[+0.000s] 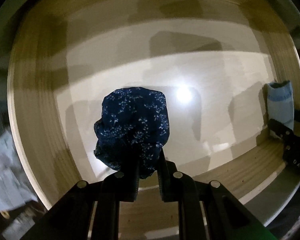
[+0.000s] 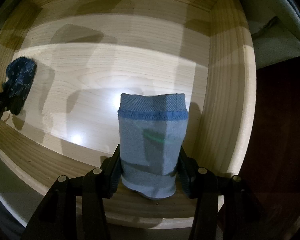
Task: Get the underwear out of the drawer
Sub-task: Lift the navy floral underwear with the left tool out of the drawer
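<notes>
left wrist view: the left gripper [image 1: 148, 160] is pointed straight down into the wooden drawer [image 1: 40, 104], its jaws pinched fully together on a bunched fold of the dark blue patterned underwear [image 1: 133, 124], so that the garment hangs ahead of the fingertips and appears lifted clear of the pale drawer floor. to the right of these tongs the light blue underwear [image 1: 281, 104] is seen close to the side wall, gripped by the right gripper. in the right wrist view the right gripper [image 2: 149, 172] is closed partway round that rolled light blue piece [image 2: 153, 140], pads pressed on both its sides. open floor is left between the two pieces. the drawer wall [image 2: 226, 92] stands just right of the right tongs, so a straight upward lift is judged the freest path; sideways room is scant there.
</notes>
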`<state>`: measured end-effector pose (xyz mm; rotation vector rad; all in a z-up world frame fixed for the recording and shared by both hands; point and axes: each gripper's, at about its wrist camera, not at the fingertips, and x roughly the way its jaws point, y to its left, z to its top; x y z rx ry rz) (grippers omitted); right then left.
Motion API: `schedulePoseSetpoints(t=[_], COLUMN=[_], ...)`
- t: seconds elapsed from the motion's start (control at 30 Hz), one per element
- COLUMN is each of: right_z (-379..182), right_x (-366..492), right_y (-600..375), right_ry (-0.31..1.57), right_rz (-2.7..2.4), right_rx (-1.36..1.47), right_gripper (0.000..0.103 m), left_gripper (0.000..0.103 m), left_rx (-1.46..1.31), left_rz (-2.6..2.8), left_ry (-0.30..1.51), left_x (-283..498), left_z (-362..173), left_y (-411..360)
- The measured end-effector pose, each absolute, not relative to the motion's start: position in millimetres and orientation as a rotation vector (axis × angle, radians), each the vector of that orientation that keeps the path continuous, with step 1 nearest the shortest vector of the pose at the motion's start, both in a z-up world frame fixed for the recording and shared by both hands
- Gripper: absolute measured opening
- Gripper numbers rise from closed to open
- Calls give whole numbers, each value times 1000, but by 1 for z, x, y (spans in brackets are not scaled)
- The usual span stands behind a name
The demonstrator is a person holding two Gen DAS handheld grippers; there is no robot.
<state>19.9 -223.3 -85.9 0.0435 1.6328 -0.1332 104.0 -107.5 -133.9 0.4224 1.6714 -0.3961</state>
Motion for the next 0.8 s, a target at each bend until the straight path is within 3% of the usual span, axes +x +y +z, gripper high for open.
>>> schedulePoseSetpoints(t=[0.3,0.47,0.53,0.67,0.8], right_z=[-86,-87,-86,-87,-87], right_x=[20,20,20,20,20], right_y=[-223,-222,-222,-222,-222], right_ry=[1633,1634,1633,1633,1634], right_rz=[-132,-131,-131,-131,-131], right_rx=[42,40,41,41,41], right_gripper=[47,47,47,47,47], left_gripper=[15,19,23,47,56], left_rx=[291,252,258,260,237], left_rz=[-311,-308,-306,-323,-340], left_ry=[1781,1747,1727,1659,1624], left_x=[89,83,69,81,86], left_z=[-141,-134,-121,-97,-76], left_y=[-77,-52,4,13,22])
